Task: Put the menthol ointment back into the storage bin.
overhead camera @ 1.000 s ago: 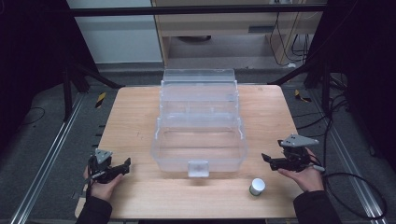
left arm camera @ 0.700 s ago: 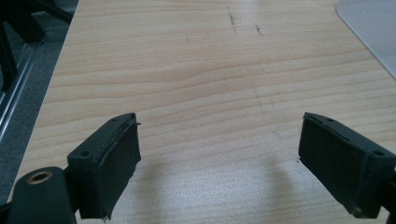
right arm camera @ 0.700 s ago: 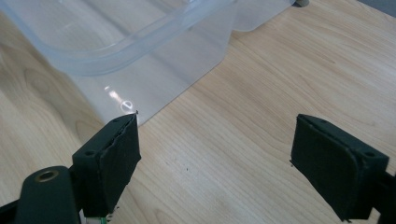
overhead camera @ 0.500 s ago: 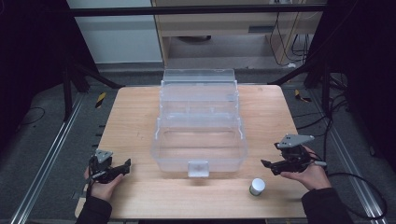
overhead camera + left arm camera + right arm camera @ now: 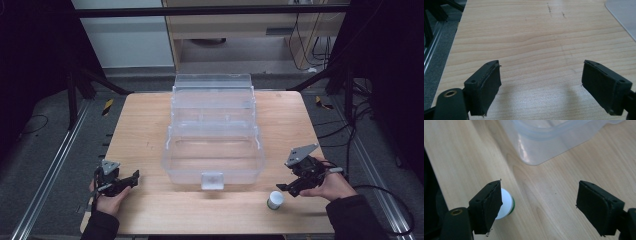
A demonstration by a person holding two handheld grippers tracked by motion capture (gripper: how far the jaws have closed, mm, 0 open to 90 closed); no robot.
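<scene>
A clear plastic box (image 5: 214, 150) with its lid folded back stands in the middle of the wooden table (image 5: 145, 120). A small white-capped jar (image 5: 274, 200) stands near the front edge, right of the box's latch. My right gripper (image 5: 287, 189) hovers open just right of the jar; in the right gripper view the jar (image 5: 505, 203) peeks out from behind the left jaw, and the box's corner (image 5: 544, 142) lies ahead. My left gripper (image 5: 131, 178) is open at the front left, with bare wood between its jaws in the left gripper view (image 5: 541, 77).
A metal rail (image 5: 50, 165) runs along the table's left side and another along the right (image 5: 372, 165). Cables lie on the floor at the right (image 5: 350, 125). A corner of the box (image 5: 624, 15) appears at the upper right of the left gripper view.
My right gripper has moved down and toward the front, tilting nearer the jar. The left gripper has stayed in place.
</scene>
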